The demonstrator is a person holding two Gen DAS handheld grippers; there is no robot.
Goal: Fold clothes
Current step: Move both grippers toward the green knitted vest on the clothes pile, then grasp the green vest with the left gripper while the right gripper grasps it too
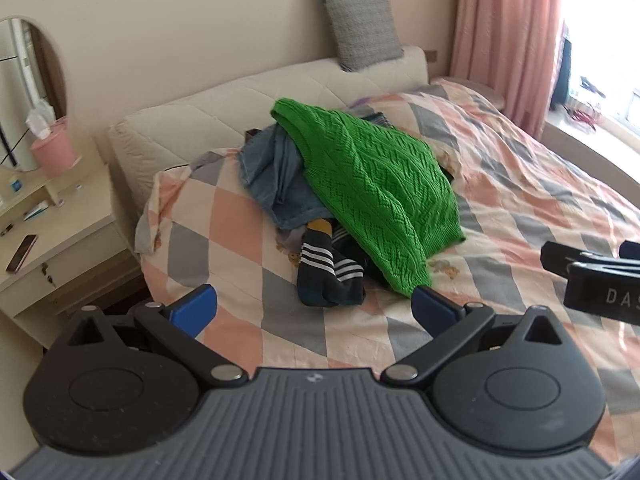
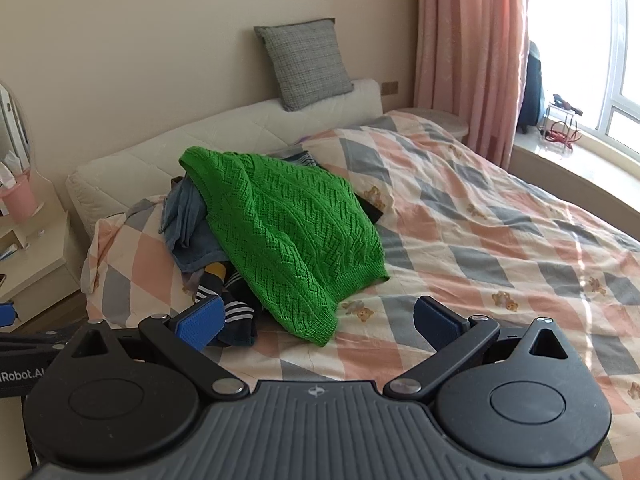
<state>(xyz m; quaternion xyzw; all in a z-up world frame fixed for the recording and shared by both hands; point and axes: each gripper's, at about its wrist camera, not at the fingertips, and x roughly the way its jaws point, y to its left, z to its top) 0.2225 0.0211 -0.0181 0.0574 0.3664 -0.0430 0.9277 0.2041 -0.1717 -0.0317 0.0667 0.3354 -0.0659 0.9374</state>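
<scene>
Bedspread (image 1: 520, 184), checkered, carries the clothes pile at twelve o'clock: green sweater (image 1: 372, 192) draped over denim (image 1: 276, 176) and striped socks (image 1: 328, 276). Left gripper (image 1: 314, 312) and right gripper (image 2: 316, 322) hover nearby, both wide, empty.

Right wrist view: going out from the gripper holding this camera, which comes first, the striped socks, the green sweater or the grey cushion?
From the right gripper:
1. Striped socks, just beyond its left finger.
2. Green sweater, draped over the pile, its hem nearly as close.
3. Grey cushion, against the wall above the headboard.
</scene>
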